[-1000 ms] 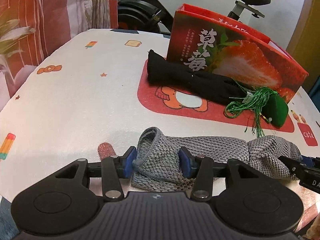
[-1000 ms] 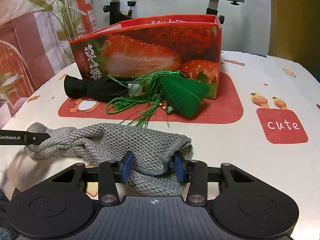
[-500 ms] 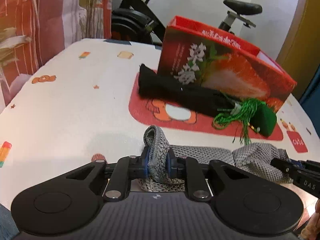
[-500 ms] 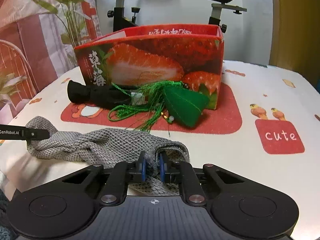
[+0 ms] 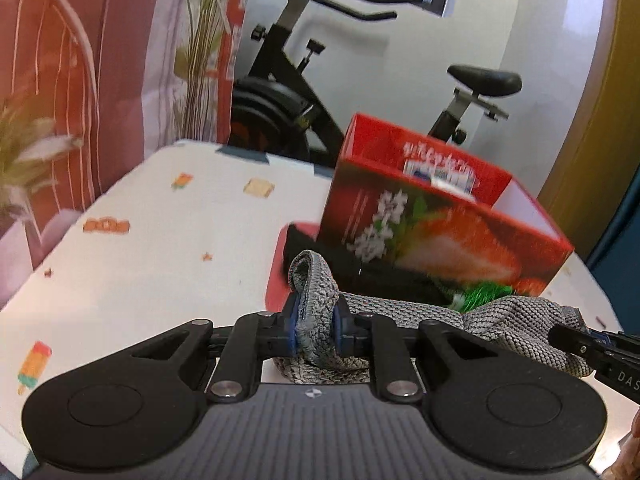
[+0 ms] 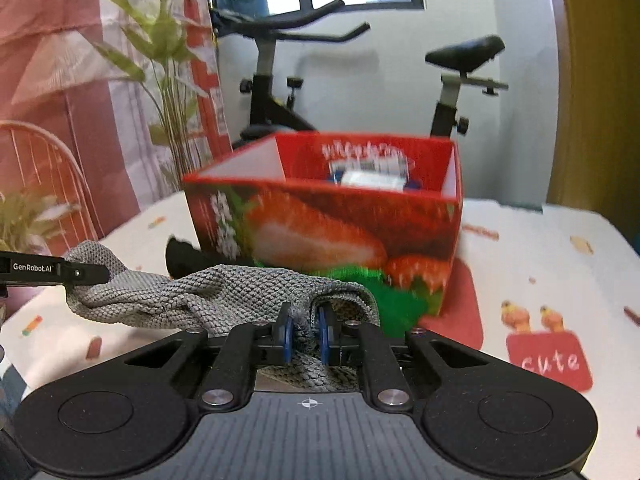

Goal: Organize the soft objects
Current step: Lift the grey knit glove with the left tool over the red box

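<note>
A grey knitted cloth (image 5: 404, 312) (image 6: 224, 292) hangs stretched between my two grippers, off the table. My left gripper (image 5: 314, 325) is shut on its left end, which loops up above the pads. My right gripper (image 6: 306, 334) is shut on a bunched fold at the other end. Behind the cloth stands an open red strawberry box (image 5: 440, 232) (image 6: 340, 232). A black fabric roll (image 5: 376, 276) (image 6: 188, 258) lies against the box front. A green tasselled ornament (image 5: 486, 293) (image 6: 394, 300) shows partly past the cloth.
The table (image 5: 160, 248) wears a white cloth with small cartoon prints and a red mat (image 6: 464, 304) under the box. An exercise bike (image 6: 280, 92) stands behind the table. A curtain and a plant (image 6: 160, 60) are at the left. A white packet (image 6: 370, 178) lies inside the box.
Both grippers closed on the ends of the grey cloth and lifted it off the table. Both views now tilt upward, showing more of the box's inside and the bike.
</note>
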